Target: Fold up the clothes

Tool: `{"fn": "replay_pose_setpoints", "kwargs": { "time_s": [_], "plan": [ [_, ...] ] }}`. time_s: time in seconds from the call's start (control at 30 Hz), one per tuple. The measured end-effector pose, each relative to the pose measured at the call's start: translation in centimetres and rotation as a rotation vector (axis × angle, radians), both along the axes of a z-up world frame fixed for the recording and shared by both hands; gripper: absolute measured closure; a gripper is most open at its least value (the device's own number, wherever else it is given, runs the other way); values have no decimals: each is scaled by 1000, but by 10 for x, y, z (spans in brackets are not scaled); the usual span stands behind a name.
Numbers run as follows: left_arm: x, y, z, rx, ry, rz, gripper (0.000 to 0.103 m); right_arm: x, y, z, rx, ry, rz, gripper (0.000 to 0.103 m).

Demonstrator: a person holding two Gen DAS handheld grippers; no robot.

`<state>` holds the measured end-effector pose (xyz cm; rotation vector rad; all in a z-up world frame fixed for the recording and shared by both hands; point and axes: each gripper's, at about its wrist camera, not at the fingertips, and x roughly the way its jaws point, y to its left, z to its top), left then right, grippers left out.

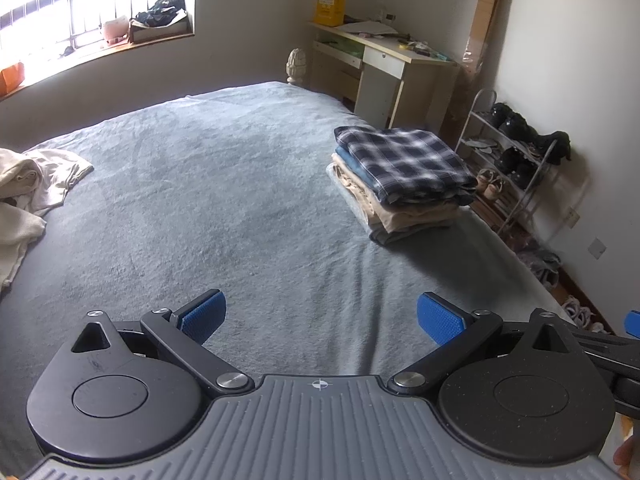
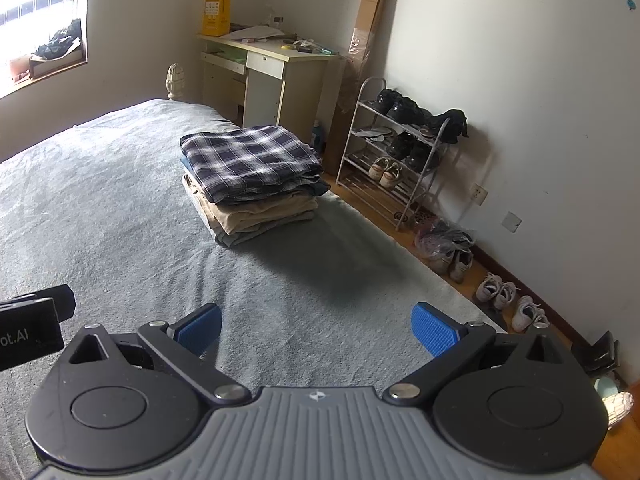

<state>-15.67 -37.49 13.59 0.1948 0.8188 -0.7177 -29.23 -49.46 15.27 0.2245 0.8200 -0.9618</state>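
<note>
Left wrist view, foreground: the left tongs [image 1: 320, 318], black-armed with blue ribbed pads, stand spread wide and hold nothing above the grey textured bedspread [image 1: 224, 200]. The right wrist view shows the right tongs [image 2: 316, 326] likewise spread and empty, over the same bedspread [image 2: 120, 208] nearer its right edge. Mid-distance at left, a rumpled heap of cream-coloured unfolded garments [image 1: 28, 192] lies at the bed's left margin, well apart from both tongs. Farther off at right, a neat stack of folded clothes topped by a navy-and-white plaid shirt [image 1: 400, 160] rests near the bed's right edge, over tan and blue layers. Beyond stand a pale wooden desk [image 1: 384, 68], a wire shoe rack with dark shoes [image 1: 512, 148] and a barred window [image 1: 80, 4].

By the look of it, the next step is fetching a fresh piece from the cream heap. Doing it well likely means swinging left, pinching one single layer at a hem or shoulder rather than a bunch, and dragging it onto the open middle of the bed before spreading it flat.
</note>
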Motion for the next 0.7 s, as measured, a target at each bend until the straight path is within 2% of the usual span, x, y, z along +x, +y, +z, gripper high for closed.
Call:
{"fn": "replay_pose_setpoints", "kwargs": {
  "time_s": [0.7],
  "plan": [
    [2,3,0,0,9,2,0,4,5,1,-3,0,4,0]
  ]
}}
